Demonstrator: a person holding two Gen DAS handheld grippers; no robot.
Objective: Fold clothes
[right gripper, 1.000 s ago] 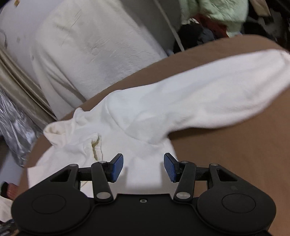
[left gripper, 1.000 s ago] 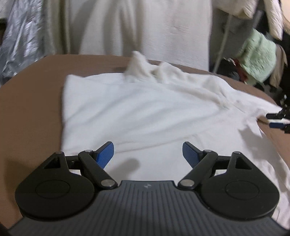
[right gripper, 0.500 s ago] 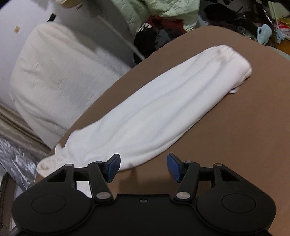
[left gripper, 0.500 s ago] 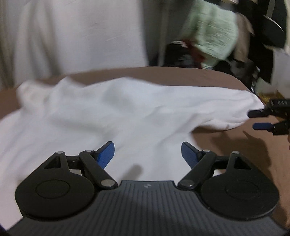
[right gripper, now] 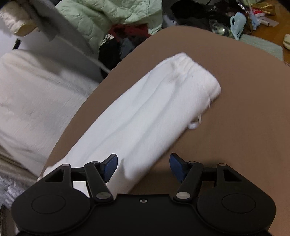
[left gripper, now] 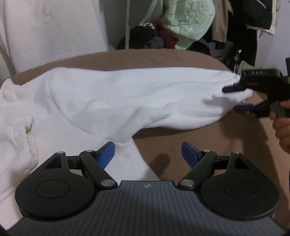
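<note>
A white sweatshirt [left gripper: 76, 116] lies on the brown surface [left gripper: 208, 145], its body at the left of the left wrist view and one sleeve [right gripper: 150, 112] stretched out toward the right edge. The left tool [left gripper: 147, 153] stands open over the sleeve's armpit, blue pads clear of the cloth. In the right wrist view the right tool [right gripper: 143, 166] is open, its jaws having just been widening; the sleeve runs beneath them from lower left to its cuff [right gripper: 190, 72] at upper centre, unpinched. Mixed clothing [right gripper: 112, 16] is heaped behind the surface.
</note>
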